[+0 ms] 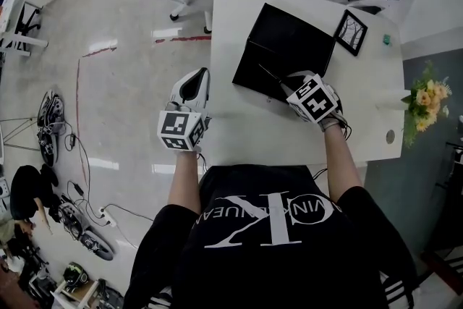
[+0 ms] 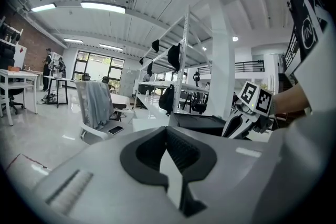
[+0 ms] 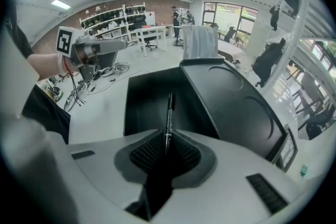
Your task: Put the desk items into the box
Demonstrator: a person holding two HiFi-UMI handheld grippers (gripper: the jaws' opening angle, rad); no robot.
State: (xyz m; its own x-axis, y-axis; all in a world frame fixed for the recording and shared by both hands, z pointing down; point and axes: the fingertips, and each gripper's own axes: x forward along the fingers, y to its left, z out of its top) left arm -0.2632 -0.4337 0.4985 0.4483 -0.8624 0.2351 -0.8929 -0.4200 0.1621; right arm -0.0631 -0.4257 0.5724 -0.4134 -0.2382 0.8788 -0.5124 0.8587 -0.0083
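Right gripper view: right tongs (image 3: 167, 140) clamped on a thin black pen (image 3: 169, 110), which points out past the tips over the open black box (image 3: 144, 94). Head view: the box sits at the far middle of the white table (image 1: 253, 134). Left tongs (image 1: 194, 87) are together and empty at the table's left edge, apart from the box.

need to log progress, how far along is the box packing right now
Done: nothing shows inside the open black box yet.
In hand: the right gripper has a black pen pinched in its fingers, pointing into the box. The left gripper is shut and empty, beside the white table.
Left: the picture frame and a small green item lie on the table.
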